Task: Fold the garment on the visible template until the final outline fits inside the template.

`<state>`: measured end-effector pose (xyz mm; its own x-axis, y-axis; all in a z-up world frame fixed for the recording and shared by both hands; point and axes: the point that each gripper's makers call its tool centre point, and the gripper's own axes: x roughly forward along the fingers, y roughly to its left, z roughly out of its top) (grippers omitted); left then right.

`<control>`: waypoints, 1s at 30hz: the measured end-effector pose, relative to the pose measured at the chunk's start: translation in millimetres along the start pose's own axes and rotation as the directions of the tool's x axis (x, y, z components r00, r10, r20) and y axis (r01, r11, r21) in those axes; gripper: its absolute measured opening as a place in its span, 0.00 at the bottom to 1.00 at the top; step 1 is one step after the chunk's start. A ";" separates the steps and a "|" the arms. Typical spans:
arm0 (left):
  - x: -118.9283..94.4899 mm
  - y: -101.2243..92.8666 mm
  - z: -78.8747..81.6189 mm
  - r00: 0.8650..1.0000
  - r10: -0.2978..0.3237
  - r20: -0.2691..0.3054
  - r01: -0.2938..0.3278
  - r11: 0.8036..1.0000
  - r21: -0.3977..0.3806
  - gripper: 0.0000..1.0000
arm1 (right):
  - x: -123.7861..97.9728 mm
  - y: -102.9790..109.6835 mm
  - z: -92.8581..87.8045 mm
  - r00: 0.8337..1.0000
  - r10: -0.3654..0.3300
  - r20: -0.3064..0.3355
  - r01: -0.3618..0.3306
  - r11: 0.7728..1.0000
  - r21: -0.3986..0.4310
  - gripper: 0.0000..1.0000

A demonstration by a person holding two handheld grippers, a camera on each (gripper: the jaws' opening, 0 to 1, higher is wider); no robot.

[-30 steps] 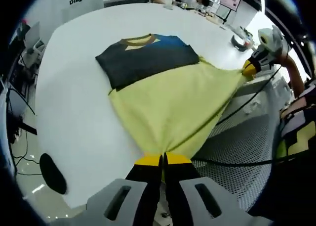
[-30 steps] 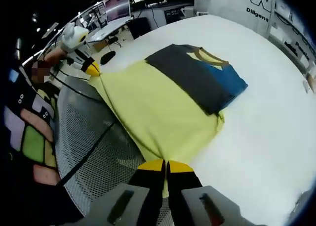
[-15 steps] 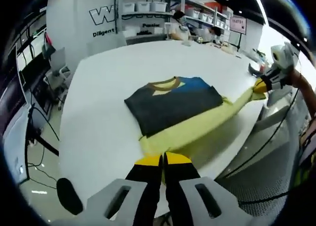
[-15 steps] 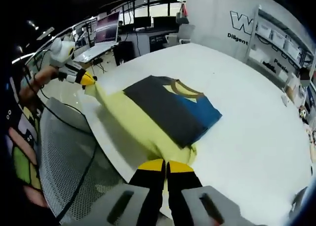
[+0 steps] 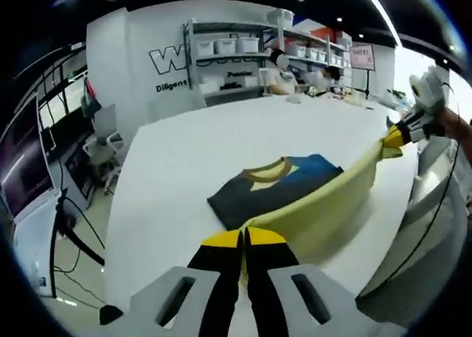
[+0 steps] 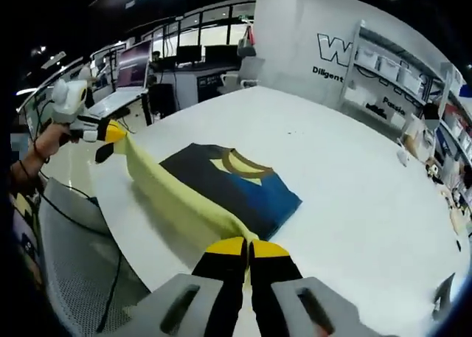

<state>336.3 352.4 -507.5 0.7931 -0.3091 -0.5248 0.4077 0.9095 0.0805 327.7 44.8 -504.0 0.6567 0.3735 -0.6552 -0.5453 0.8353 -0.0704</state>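
Yellow fabric hangs taut between your two tools: the yellow, charcoal and blue garment (image 5: 291, 182) lies on the white bench (image 5: 184, 167), its yellow hem lifted off the surface. Your left hand-held gripper (image 5: 243, 238) is clenched on one hem corner, near the bench edge. Your right hand-held gripper (image 6: 247, 246) is clenched on the other corner, the folded dark part (image 6: 221, 178) lying just beyond.

Yellow-hemmed dark-and-blue garment (image 6: 236, 186) lies part-folded, hem lifted.
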 end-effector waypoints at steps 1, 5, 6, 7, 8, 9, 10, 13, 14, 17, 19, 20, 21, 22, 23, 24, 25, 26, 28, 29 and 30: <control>1.6 1.8 1.8 1.000 0.000 0.006 0.000 1.000 -0.010 0.00 | 0.7 -0.5 1.5 1.000 -0.002 0.003 0.002 1.000 0.000 0.00; 10.5 7.4 10.0 1.000 0.008 0.028 -0.009 1.000 0.014 0.00 | 7.8 -5.8 10.0 1.000 -0.006 0.008 0.006 1.000 -0.024 0.00; 14.2 8.4 11.5 1.000 0.006 0.030 -0.007 1.000 0.016 0.00 | 9.5 -8.4 11.5 1.000 -0.007 0.010 0.007 1.000 -0.020 0.00; 17.0 9.5 12.9 0.999 0.006 0.034 -0.007 1.000 0.023 0.00 | 13.1 -12.8 14.8 1.000 -0.012 0.024 0.012 1.000 -0.004 0.00; 20.1 10.9 14.6 0.999 0.008 0.040 -0.010 0.999 0.034 0.00 | 17.0 -15.2 15.5 1.000 -0.008 0.019 0.008 1.000 -0.004 0.00; 24.8 13.0 15.8 0.999 0.011 0.039 -0.012 0.999 0.043 0.00 | 19.5 -16.4 16.3 1.000 -0.008 0.018 0.008 1.000 -0.008 0.00; 27.9 14.7 16.8 0.999 0.014 0.040 -0.016 0.999 0.040 0.00 | 23.7 -19.1 18.6 1.000 -0.010 0.025 0.011 1.000 -0.011 0.00; 38.1 18.6 19.6 0.999 0.016 0.036 -0.017 0.999 0.035 0.00 | 33.7 -24.6 20.9 1.000 -0.016 0.020 0.017 1.000 -0.009 0.00; 40.5 19.5 20.8 0.999 0.016 0.037 -0.018 0.999 0.036 0.00 | 36.0 -26.5 22.0 1.000 -0.020 0.021 0.020 1.000 -0.013 0.00; 54.2 25.2 26.3 0.999 0.016 0.040 -0.018 0.999 0.050 0.00 | 46.3 -34.6 26.0 0.999 -0.027 0.020 0.027 1.000 -0.010 0.00; 61.2 27.9 28.9 0.999 0.017 0.038 -0.020 0.998 0.067 0.00 | 53.8 -39.2 28.6 0.999 -0.032 0.021 0.032 0.999 -0.006 0.00; 65.9 29.7 30.7 0.999 0.016 0.039 -0.019 0.997 0.076 0.00 | 56.5 -40.9 29.0 0.999 -0.036 0.018 0.036 0.999 -0.005 0.00; 69.2 30.8 32.2 0.999 0.015 0.042 -0.019 0.997 0.080 0.00 | 61.0 -43.9 29.8 0.999 -0.044 0.015 0.044 0.999 -0.010 0.00; 75.0 32.3 33.5 0.999 0.012 0.036 -0.015 0.996 0.087 0.00 | 64.0 -45.8 30.1 0.999 -0.047 0.012 0.047 0.999 -0.014 0.00; 78.9 33.3 34.1 0.999 0.010 0.030 -0.013 0.995 0.098 0.00 | 67.2 -47.4 29.8 0.999 -0.048 0.005 0.048 0.999 -0.015 0.00; 82.6 34.5 35.0 1.000 0.011 0.029 -0.014 0.994 0.105 0.00 | 70.2 -49.0 29.8 0.999 -0.049 0.003 0.049 0.999 -0.015 0.00; 84.2 35.0 35.3 1.000 0.010 0.027 -0.013 0.994 0.108 0.00 | 71.7 -49.8 29.7 0.999 -0.051 0.003 0.051 0.999 -0.015 0.00; 90.8 36.2 36.0 1.000 0.006 0.018 -0.008 0.993 0.116 0.00 | 78.6 -52.5 26.2 0.999 -0.052 -0.018 0.051 0.998 -0.022 0.00; 101.4 38.9 34.7 1.000 0.003 0.004 -0.003 0.993 0.119 0.00 | 89.5 -57.1 25.2 0.998 -0.059 -0.022 0.058 0.998 -0.025 0.00; 104.4 39.8 33.5 1.000 0.003 -0.002 -0.003 0.993 0.120 0.00 | 93.1 -58.3 25.0 0.998 -0.059 -0.024 0.058 0.998 -0.027 0.00; 107.8 40.7 32.1 1.000 0.002 -0.009 -0.001 0.992 0.125 0.00 | 96.3 -59.7 24.2 0.998 -0.058 -0.032 0.057 0.998 -0.025 0.00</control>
<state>452.9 347.2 -533.6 0.7901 -0.3047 -0.5319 0.4602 0.8681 0.1861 436.2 40.7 -544.7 0.6705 0.3113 -0.6735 -0.5197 0.8448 -0.1270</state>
